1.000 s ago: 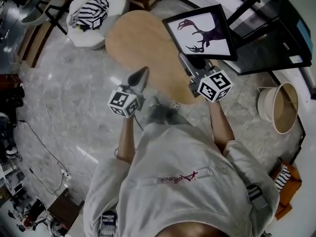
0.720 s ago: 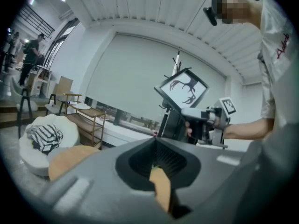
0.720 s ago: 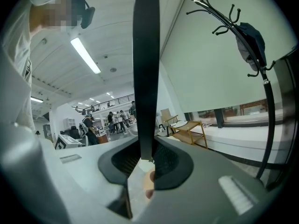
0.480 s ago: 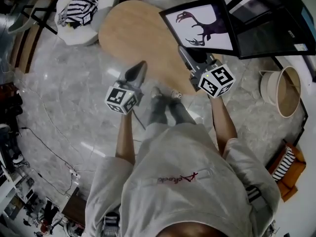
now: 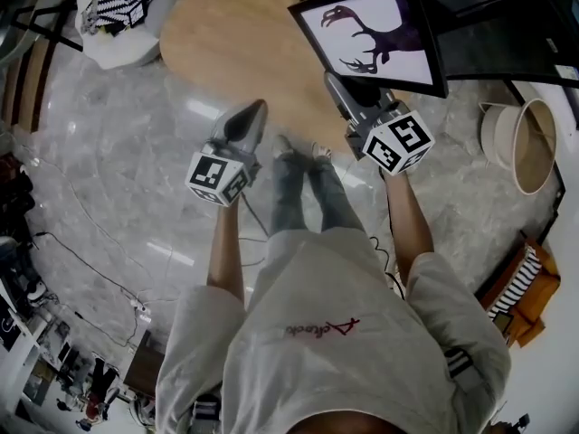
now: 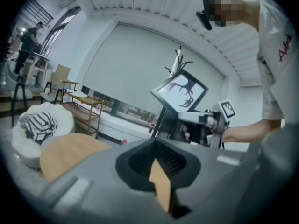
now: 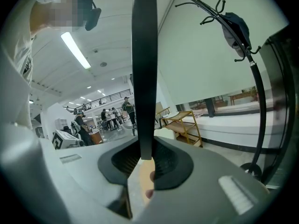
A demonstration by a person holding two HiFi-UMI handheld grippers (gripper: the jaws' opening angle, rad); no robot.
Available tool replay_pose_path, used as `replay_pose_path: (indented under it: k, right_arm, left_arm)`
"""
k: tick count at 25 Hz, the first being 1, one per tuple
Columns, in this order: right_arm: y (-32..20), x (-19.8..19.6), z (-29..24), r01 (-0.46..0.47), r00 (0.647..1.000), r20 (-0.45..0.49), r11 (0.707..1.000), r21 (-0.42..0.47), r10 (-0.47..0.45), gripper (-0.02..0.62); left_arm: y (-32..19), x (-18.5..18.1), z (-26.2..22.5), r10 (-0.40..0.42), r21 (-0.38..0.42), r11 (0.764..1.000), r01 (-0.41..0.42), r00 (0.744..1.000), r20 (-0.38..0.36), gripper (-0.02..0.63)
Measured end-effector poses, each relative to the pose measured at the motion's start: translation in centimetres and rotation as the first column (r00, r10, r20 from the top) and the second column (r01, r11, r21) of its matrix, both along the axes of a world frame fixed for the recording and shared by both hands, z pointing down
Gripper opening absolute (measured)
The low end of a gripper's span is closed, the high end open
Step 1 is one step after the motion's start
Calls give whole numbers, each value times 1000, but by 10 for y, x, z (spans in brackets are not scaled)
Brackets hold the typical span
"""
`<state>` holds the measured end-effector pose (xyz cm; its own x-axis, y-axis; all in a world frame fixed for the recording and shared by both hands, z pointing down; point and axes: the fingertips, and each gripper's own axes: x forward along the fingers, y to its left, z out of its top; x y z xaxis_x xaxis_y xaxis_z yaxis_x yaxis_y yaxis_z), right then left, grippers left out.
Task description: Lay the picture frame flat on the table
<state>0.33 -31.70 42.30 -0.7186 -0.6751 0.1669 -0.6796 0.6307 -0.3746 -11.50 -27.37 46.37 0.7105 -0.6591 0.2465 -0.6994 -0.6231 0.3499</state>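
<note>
The picture frame (image 5: 375, 34) is black with a white print of dark antlers. In the head view it is held up in the air, tilted, over the near right end of the oval wooden table (image 5: 235, 34). My right gripper (image 5: 342, 87) is shut on its lower edge. The right gripper view shows that edge as a black vertical bar (image 7: 144, 69) clamped between the jaws of the right gripper (image 7: 145, 160). My left gripper (image 5: 255, 111) hangs shut and empty left of the frame, over the floor by the table's edge. The left gripper view also shows the frame (image 6: 180, 90).
A white round chair with a striped cushion (image 5: 118, 7) stands at the table's far left. A black stand (image 5: 507, 34) and a round basket (image 5: 525, 143) are at the right. A coat rack (image 7: 254, 78) rises nearby. The person's feet (image 5: 298, 152) stand beside the table.
The person has stepped closer to the table. In the head view the table and chair slid up and to the left. The frame stays clamped in the right gripper.
</note>
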Motion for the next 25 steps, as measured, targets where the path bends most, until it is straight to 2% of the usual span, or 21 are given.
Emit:
replay_pose_path:
  k: [10, 17, 22, 25]
  right_arm:
    - [-4, 10, 71, 2, 1000, -22, 999, -38, -3, 72]
    - [-3, 20, 126, 13, 1000, -25, 998, -63, -15, 72]
    - [-13, -5, 188, 32, 999, -31, 994, -103, -35, 72]
    - [-14, -4, 208, 36, 999, -22, 993, -115, -39, 72]
  left_arm:
    - [-6, 6, 72, -12, -52, 999, 13, 1000, 2, 0]
    - [-11, 27, 114, -9, -72, 997, 7, 1000, -28, 0]
    - [-25, 11, 167, 9, -106, 994, -11, 1000, -19, 0]
    - [-27, 16, 182, 6, -111, 994, -9, 1000, -25, 0]
